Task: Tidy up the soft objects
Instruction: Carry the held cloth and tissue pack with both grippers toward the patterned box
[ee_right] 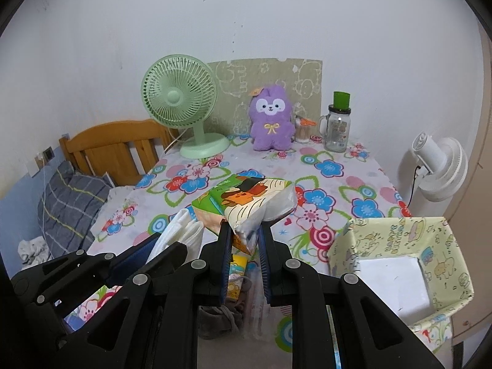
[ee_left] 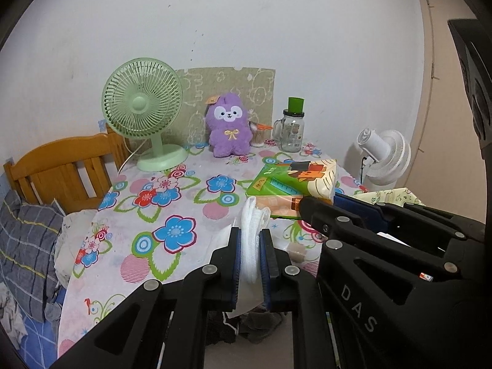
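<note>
My left gripper (ee_left: 249, 240) is shut on a white folded soft cloth (ee_left: 252, 233), held above the floral table's front edge; it also shows in the right wrist view (ee_right: 181, 233). My right gripper (ee_right: 244, 233) is shut on the end of a green and orange tissue pack (ee_right: 246, 200), lifted above the table; the pack also shows in the left wrist view (ee_left: 295, 181). A purple plush toy (ee_right: 271, 121) sits upright at the back of the table, also in the left wrist view (ee_left: 229, 126).
A pale yellow open box (ee_right: 430, 246) stands at the front right of the floral table (ee_right: 338, 166). A green desk fan (ee_left: 143, 110), a glass jar mug (ee_left: 292, 129) and a cotton swab pot (ee_left: 257, 135) stand at the back. A white fan (ee_right: 439, 169) is at right, a bed (ee_left: 58, 172) at left.
</note>
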{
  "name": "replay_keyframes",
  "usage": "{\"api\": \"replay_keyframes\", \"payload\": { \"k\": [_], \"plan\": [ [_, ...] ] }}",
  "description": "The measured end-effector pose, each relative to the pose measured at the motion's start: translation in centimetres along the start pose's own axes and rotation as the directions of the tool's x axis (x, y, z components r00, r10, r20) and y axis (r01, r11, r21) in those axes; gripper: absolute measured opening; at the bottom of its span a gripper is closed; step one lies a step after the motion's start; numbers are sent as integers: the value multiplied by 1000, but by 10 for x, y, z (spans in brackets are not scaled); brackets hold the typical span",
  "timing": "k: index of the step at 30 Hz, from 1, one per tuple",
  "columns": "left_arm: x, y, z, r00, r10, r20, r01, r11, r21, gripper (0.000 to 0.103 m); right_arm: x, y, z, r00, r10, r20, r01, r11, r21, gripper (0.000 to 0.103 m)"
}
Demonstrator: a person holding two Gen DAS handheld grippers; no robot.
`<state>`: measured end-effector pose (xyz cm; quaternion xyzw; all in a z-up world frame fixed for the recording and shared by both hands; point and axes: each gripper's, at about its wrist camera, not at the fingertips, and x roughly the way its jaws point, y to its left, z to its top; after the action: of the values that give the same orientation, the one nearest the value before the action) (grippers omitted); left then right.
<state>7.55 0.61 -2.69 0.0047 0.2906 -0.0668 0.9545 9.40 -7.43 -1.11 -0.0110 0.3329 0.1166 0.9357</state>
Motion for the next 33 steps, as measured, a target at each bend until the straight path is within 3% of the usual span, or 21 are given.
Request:
{"api": "replay_keyframes", "payload": {
  "k": [33],
  "plan": [
    [5, -107, 17, 996, -78, 34, 74, 993, 93, 9, -50, -104, -5, 995, -88, 44, 85, 994, 71, 20]
  ]
}}
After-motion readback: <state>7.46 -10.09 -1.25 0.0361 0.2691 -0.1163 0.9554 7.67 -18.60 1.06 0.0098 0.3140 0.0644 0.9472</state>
